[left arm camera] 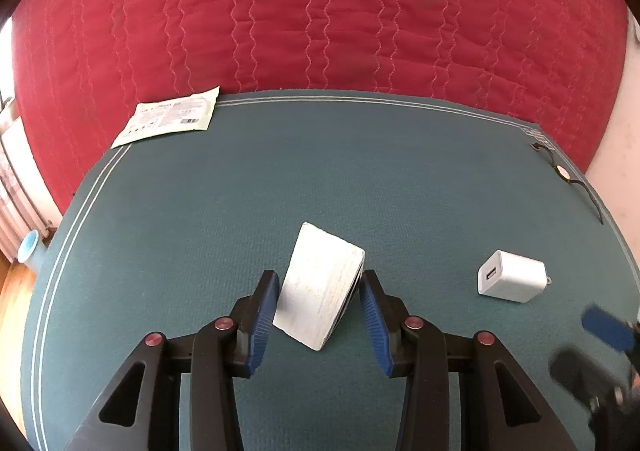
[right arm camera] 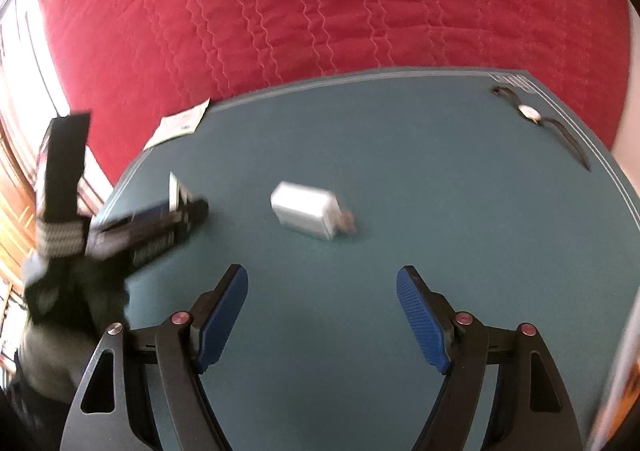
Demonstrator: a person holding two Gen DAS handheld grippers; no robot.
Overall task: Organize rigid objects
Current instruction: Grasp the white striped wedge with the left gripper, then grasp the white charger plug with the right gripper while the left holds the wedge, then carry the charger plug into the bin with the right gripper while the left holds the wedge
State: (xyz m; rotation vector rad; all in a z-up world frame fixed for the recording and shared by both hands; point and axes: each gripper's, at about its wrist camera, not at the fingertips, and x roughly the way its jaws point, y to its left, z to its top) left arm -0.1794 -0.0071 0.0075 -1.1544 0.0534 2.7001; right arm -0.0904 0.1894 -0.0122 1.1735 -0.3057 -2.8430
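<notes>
Left claw (left arm camera: 319, 311): it is standing partly open around the white block (left arm camera: 320, 285); the right pad seems to touch the block's striped side, the left pad is just beside it, so a firm grip is not yet sure.
White block: it is lying on the green mat (left arm camera: 200, 231), tilted, its long axis running away from the claw and a little to the left.
Right claw (right arm camera: 322, 311): it is standing wide open and holding nothing.
White charger (right arm camera: 306, 209): it is lying ahead of the right claw, slightly left, well apart, with prongs pointing right.
Nearer arm: the right one for the charger, I judge.
Far things: a paper packet (left arm camera: 168, 119) and a wristwatch (right arm camera: 530, 113) are lying at the mat's far corners.
</notes>
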